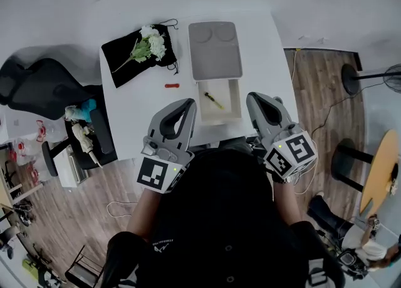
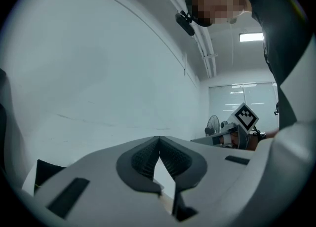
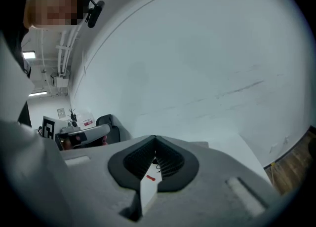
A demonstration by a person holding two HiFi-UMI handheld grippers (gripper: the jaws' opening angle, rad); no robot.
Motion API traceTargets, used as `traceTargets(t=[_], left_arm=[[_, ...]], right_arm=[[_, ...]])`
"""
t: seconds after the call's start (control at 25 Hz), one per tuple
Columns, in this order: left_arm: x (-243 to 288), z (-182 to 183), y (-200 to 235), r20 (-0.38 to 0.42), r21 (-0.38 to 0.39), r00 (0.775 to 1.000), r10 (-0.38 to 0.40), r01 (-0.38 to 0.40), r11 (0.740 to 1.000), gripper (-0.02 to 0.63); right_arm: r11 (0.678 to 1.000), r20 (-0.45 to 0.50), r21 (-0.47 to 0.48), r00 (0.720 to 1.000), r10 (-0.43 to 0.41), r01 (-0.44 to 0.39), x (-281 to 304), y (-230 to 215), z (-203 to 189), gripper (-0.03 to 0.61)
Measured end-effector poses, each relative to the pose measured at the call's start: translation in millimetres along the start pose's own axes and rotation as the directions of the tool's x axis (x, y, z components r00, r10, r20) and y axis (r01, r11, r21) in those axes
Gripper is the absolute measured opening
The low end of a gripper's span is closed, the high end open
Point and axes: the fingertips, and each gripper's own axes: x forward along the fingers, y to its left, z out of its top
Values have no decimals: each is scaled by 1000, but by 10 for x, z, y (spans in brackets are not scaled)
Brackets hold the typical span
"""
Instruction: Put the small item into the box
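Note:
An open white box (image 1: 238, 100) lies near the front of the white table (image 1: 138, 111), and its grey lid (image 1: 215, 51) lies flat behind it. Inside the box lies a small yellow-and-black item (image 1: 213, 100). A small red item (image 1: 171, 85) (image 3: 151, 177) lies on the table left of the box. My left gripper (image 1: 190, 102) (image 2: 159, 137) is shut and empty, over the table's front edge left of the box. My right gripper (image 1: 252, 97) (image 3: 155, 137) is shut and empty, just right of the box.
At the table's back left a black cloth (image 1: 122, 64) carries white flowers (image 1: 150, 42). A black office chair (image 1: 37, 86) stands left of the table. A fan stand (image 1: 351, 77) and a round wooden table (image 1: 382, 168) are to the right on the wood floor.

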Motion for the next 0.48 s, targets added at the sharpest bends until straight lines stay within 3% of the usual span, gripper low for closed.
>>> traceTargets(t=[0.28, 0.48], left_arm=[[-145, 377, 224, 62, 37, 994, 90, -92, 995, 5], [-231, 676, 292, 101, 118, 990, 101, -112, 987, 5]], right_arm=[[994, 107, -103, 993, 41, -30, -137, 203, 578, 5], [984, 168, -176, 984, 57, -27, -189, 356, 866, 5]])
